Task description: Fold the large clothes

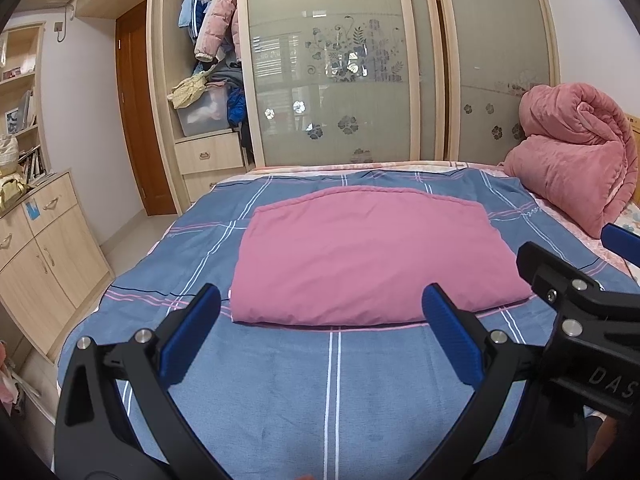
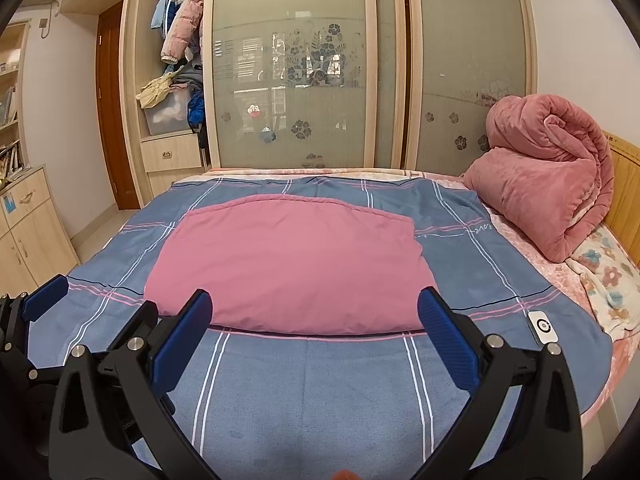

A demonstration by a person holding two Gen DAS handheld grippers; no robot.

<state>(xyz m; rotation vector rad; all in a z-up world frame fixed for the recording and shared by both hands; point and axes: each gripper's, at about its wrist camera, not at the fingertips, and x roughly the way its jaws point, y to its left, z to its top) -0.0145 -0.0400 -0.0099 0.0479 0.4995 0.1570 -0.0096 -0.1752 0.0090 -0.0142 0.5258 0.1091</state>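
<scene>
A pink garment [image 1: 368,256] lies folded into a flat rectangle on the blue plaid bedspread [image 1: 304,392]; it also shows in the right wrist view [image 2: 288,268]. My left gripper [image 1: 322,332] is open and empty, held above the bedspread just short of the garment's near edge. My right gripper [image 2: 316,332] is open and empty at the same near edge, to the right of the left one. Part of the right gripper shows at the right edge of the left wrist view, and a blue left fingertip [image 2: 44,296] shows at the left of the right wrist view.
A rolled pink quilt [image 2: 548,176] lies at the bed's right, by a wooden headboard [image 2: 624,184]. A wardrobe with frosted sliding doors [image 1: 332,64] stands behind the bed, its open section holding hanging jackets [image 1: 216,20]. A low cabinet [image 1: 40,264] stands at the left.
</scene>
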